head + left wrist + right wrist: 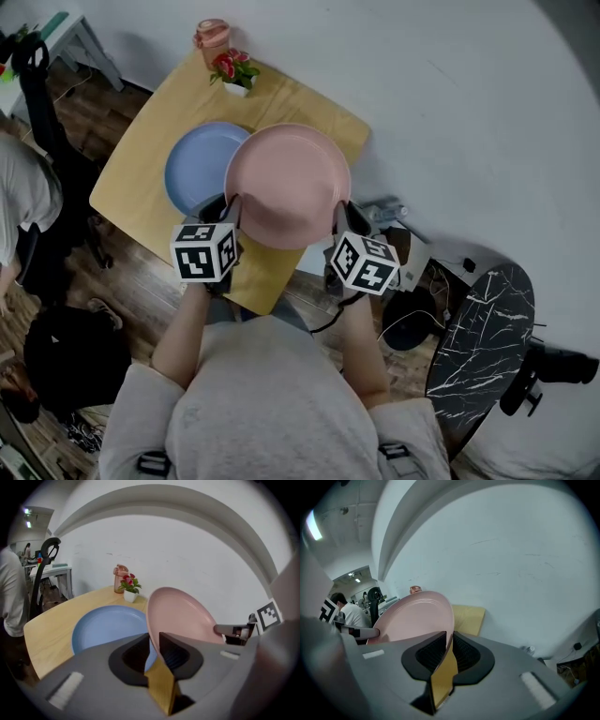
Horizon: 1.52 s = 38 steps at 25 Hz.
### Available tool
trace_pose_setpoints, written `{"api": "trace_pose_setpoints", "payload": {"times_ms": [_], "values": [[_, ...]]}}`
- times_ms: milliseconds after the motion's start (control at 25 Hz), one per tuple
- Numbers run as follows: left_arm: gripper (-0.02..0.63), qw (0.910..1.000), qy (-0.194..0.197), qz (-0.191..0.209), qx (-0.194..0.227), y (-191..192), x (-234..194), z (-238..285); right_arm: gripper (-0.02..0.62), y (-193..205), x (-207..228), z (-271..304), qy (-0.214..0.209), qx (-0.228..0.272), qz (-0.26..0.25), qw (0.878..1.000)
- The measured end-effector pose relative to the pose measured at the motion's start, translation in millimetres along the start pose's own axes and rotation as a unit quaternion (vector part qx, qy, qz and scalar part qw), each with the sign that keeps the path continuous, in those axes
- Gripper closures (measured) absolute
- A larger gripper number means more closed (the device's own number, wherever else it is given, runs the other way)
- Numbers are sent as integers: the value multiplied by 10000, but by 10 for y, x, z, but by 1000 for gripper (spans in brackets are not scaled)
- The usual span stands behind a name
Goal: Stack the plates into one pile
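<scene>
A pink plate (288,184) hangs above the wooden table (141,173), held by its two side rims. My left gripper (228,208) is shut on its left rim, seen in the left gripper view as the pink plate (180,616) clamped between the jaws of the left gripper (154,645). My right gripper (339,217) is shut on the right rim; in the right gripper view the pink plate (417,618) sits in the jaws of the right gripper (450,641). A blue plate (194,167) lies flat on the table, partly under the pink one, and shows as the blue plate (105,627) below the left jaws.
A small potted plant with red flowers (234,71) and a pink bottle (213,38) stand at the table's far edge. A black chair (42,112) and a seated person (23,202) are at the left. A marble-topped side table (480,342) stands at the right.
</scene>
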<state>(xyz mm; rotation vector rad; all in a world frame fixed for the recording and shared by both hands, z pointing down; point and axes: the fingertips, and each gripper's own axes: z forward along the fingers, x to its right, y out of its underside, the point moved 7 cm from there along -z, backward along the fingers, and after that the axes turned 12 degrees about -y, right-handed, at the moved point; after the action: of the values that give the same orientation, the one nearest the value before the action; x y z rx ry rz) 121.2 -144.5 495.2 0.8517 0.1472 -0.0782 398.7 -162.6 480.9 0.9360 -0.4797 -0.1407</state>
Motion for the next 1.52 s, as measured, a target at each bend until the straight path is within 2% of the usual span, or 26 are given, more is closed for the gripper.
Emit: {"api": "trace_pose_setpoints", "payload": {"times_ms": [320,640,1040,1520], "values": [[486,9984,-399,-373,114,-120,-682,-231,549,-98,-653,352,-416,-39,-207,9989],[488,9974,-601,-362,142,-256,-1255,-372,549,-125,-1209,622,-528,-86,-285,9982],[488,9987,-417,-189,-213,-300,-1675,-152,549,44,-1477,907,-205,-335,-26,9992],[485,9961,-127,179,-860,-207,-1808,340,548,315,-1399,1193,311,-847,268,9956]]}}
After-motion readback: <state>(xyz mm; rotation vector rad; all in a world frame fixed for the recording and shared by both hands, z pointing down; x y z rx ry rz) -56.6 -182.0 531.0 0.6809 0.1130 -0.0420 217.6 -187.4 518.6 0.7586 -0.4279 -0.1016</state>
